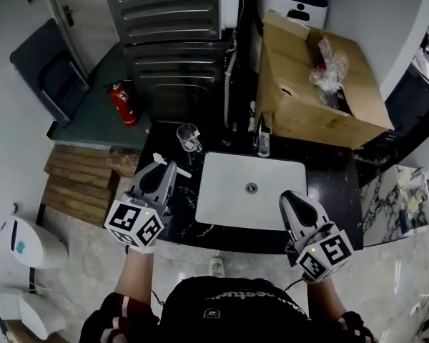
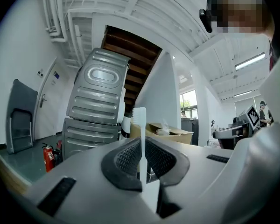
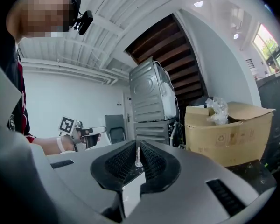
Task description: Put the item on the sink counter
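The step in hand looks like the carry-in, with the set-down not yet done. The left tongs [image 1: 164, 171] are closed down to a narrow gap on a white toothbrush [image 2: 139, 118], the ribbed pads pinching its handle. They are held level over the left end of the black surface [image 1: 329, 184] around the sink basin [image 1: 254, 188]. The right tongs [image 1: 294, 199] are drawn almost together, with only a slit between them. They grip nothing; the small pale shape in that slit seems to be something far ahead of them, not a thing held. The basin lies between the two tongs and ahead of them. A glass cup [image 1: 188, 136] stands just ahead of the left tongs, and a cardboard box [image 1: 307, 77] sits well ahead of the right ones. In the left gripper view the toothbrush's long axis runs upright, crosswise to the line the tongs point along. Its bristle head is clear above the pads, and the lower handle passes between them and out of sight. The next move, as I judge it, calls for bringing the left tongs low over a bare stretch of surface beside the basin. The brush may need tipping so the handle lies flat, short of the cup, before the pads part, since a brush let go upright would topple.
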